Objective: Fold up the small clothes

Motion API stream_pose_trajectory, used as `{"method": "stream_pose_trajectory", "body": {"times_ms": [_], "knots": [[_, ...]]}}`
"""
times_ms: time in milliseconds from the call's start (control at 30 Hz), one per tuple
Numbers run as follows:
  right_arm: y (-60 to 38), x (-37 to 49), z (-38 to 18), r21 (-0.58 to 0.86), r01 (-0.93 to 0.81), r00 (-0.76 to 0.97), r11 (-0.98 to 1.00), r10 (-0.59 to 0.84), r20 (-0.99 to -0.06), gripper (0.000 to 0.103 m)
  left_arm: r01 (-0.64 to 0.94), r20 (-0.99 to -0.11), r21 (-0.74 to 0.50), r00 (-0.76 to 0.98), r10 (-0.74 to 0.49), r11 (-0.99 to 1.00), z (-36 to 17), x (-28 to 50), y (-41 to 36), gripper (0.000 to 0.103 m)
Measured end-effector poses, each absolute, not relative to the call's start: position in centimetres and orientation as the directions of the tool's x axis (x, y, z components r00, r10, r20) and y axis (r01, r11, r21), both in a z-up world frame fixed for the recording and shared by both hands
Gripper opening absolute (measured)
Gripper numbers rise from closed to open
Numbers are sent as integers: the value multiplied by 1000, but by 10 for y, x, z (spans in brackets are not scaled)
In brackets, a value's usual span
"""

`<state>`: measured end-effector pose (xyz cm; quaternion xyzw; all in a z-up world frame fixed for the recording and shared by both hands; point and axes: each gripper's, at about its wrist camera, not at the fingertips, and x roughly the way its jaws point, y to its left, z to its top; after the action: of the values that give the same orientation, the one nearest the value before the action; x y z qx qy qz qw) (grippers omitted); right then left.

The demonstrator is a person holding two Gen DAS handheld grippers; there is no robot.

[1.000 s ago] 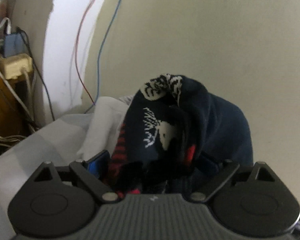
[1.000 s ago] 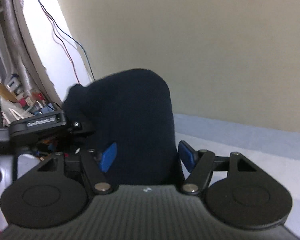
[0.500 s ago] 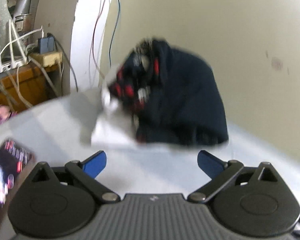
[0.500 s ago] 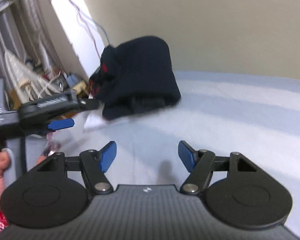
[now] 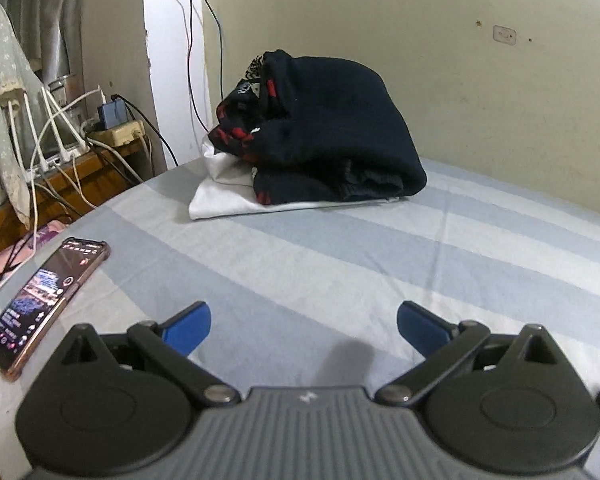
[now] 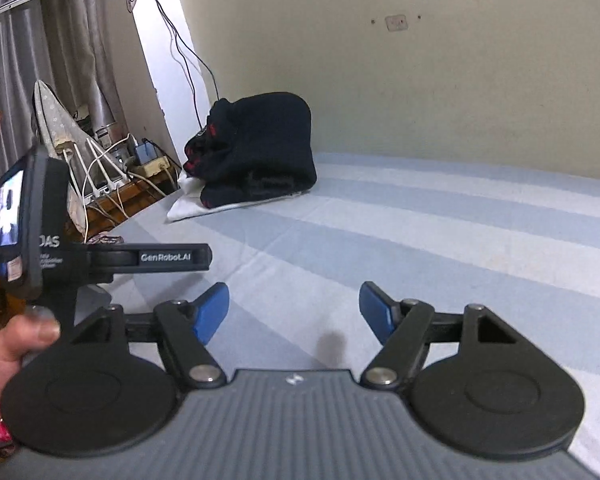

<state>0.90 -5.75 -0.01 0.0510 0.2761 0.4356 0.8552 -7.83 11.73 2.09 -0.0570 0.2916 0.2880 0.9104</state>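
A folded dark navy sweater with red and white pattern (image 5: 332,132) lies on a folded white garment (image 5: 220,196) at the far corner of the striped bed, by the wall. The right wrist view shows the same sweater (image 6: 260,152) on the white garment (image 6: 184,206). My left gripper (image 5: 304,328) is open wide over bare sheet, well short of the pile, nothing between its blue pads. My right gripper (image 6: 294,312) is open too, its jaws opening a little further and empty, also back from the pile. A hand (image 6: 16,344) holds the left gripper's body (image 6: 40,240) at the left.
A lit phone (image 5: 48,300) lies on the bed's left edge near my left gripper. Beyond that edge stands a wooden side table (image 5: 100,168) with power strips and tangled cables. The pale wall (image 5: 460,100) runs behind the bed. Blue-and-white striped sheet (image 5: 380,264) spreads between grippers and pile.
Both grippers let go of the dark sweater and drew back from it. The sweater now rests on the white garment, farther away. The left jaws have spread wider.
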Motion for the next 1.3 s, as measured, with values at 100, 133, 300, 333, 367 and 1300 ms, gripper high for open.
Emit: {"method": "stream_pose_trajectory", "body": {"times_ms": [100,133,300,333,367,1300], "knots": [[-68,14,-4,371,-692,462,620,774,-433,75,-568,-560,76,656,507,820,20,-79,115,103],[-70,15,-5,383,-683,460,622,773,-436,76,-572,-558,76,654,510,817,20,-80,115,103],[-77,17,-8,412,-654,461,634,767,-447,80,-580,-567,56,652,503,813,19,-80,120,103],[-75,17,-8,410,-655,461,635,766,-448,80,-581,-568,49,653,502,812,19,-81,121,103],[-74,16,-8,408,-656,461,635,766,-449,81,-583,-566,43,655,501,812,19,-82,121,103],[-88,23,-11,477,-596,468,646,762,-447,86,-531,-485,89,716,502,843,21,-89,101,103]]}}
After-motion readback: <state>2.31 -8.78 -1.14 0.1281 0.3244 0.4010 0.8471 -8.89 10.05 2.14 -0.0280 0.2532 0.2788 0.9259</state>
